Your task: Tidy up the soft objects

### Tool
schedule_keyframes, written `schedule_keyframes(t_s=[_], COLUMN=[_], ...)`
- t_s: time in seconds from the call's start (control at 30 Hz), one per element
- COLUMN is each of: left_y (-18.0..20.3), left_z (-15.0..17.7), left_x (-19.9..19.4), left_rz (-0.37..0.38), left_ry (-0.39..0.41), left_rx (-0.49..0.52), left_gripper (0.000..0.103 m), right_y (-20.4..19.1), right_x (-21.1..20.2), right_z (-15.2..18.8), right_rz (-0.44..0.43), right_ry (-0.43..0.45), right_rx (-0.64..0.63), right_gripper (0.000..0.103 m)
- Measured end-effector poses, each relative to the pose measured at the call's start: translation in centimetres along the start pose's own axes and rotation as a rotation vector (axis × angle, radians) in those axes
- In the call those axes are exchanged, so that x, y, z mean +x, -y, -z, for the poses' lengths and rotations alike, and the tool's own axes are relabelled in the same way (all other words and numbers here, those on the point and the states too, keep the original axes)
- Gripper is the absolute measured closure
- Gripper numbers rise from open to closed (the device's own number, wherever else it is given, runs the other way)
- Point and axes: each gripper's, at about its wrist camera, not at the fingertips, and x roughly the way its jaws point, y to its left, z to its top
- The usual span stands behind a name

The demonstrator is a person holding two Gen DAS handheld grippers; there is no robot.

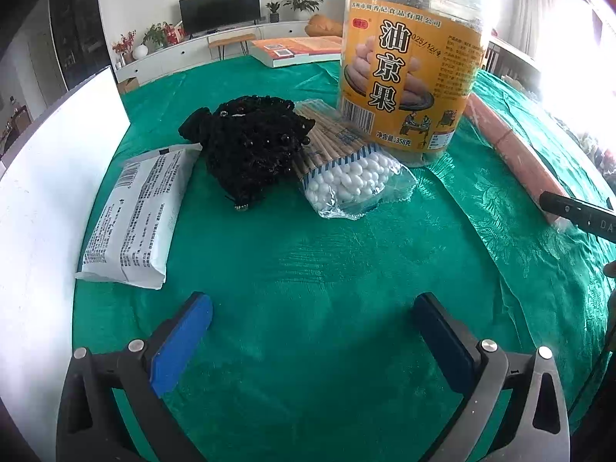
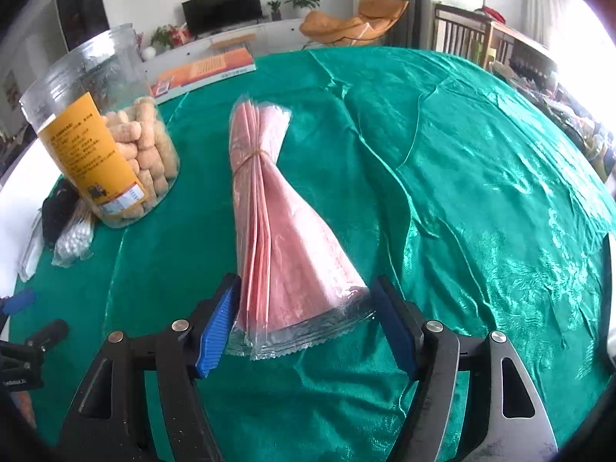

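On the green tablecloth [image 1: 308, 250] lie a white tissue pack [image 1: 138, 215], a black beaded pouch [image 1: 250, 142] and a bag of cotton swabs [image 1: 346, 169]. My left gripper [image 1: 312, 323] is open and empty, well short of them. A bundle of pink plastic bags [image 2: 277, 231], tied with a rubber band, lies in front of my right gripper [image 2: 304, 315]. The right gripper is open, its blue pads on either side of the bundle's near end. The bundle also shows at the right in the left wrist view [image 1: 512, 146].
A clear snack jar with a yellow label [image 1: 412, 61] stands behind the swabs, also seen in the right wrist view [image 2: 104, 134]. A white board [image 1: 46, 208] lies along the table's left edge. A book [image 2: 204, 73] lies at the far side.
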Motion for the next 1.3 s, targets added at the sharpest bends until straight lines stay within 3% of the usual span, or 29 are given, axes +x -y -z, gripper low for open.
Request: schedule_keyframes(t_s=[0.17,0.33,0.6,0.8,1.3], left_y=[0.0,0.0,0.0,0.0,0.0], left_z=[0.0,-0.1,-0.1,-0.1,-0.1], left_x=[0.0,0.1,0.1,0.1,0.1], left_rz=[0.001,-0.001,-0.001,-0.001,0.0], left_ry=[0.0,0.0,0.0,0.0,0.0], left_rx=[0.002,0.002,0.002,0.002,0.002], left_gripper=[0.0,0.0,0.0,0.0,0.0], right_y=[0.0,-0.8,-2.2,-2.9,-2.8], right_x=[-0.3,-2.5,0.0,0.3,0.3], right_z=[0.3,0.2,1.1,1.5,1.6], right_rz=[0.002,-0.038,-0.009,0.029,0.03], right_ry=[0.009,0.113,-0.018,-0.018,-0.01], right_rx=[0.003,-0.031,-0.084,-0.133,-0.122], right_gripper=[0.027,0.027,0.026,0.021,0.016])
